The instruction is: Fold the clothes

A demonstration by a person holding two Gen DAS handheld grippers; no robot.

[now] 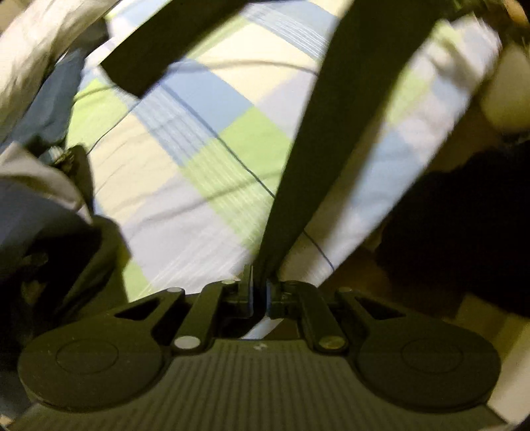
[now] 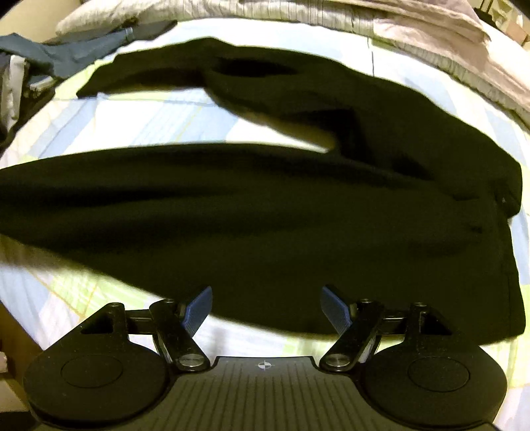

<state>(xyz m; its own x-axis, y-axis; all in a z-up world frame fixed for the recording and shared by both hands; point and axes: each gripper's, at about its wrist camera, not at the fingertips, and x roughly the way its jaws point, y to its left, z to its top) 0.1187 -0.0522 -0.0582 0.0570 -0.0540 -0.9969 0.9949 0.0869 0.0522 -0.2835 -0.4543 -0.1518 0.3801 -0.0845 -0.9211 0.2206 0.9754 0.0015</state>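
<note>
The black trousers (image 2: 265, 212) lie spread across the checked bedsheet (image 2: 155, 122), the two legs running leftward, the waist end at the right, a wedge of sheet showing between the legs; in the left wrist view a taut strip of the same dark cloth (image 1: 318, 139) rises from the left gripper (image 1: 260, 298), whose jaws are clenched on its edge, and a second leg crosses the upper left; the right gripper (image 2: 265, 310) hangs just over the near edge of the trousers, its blue pads (image 2: 198, 308) spread wide and grasping nothing; a blue-grey garment (image 2: 69, 53) lies at the far left corner of the bed, and a pale rumpled quilt (image 2: 331, 20) runs along the far side.
</note>
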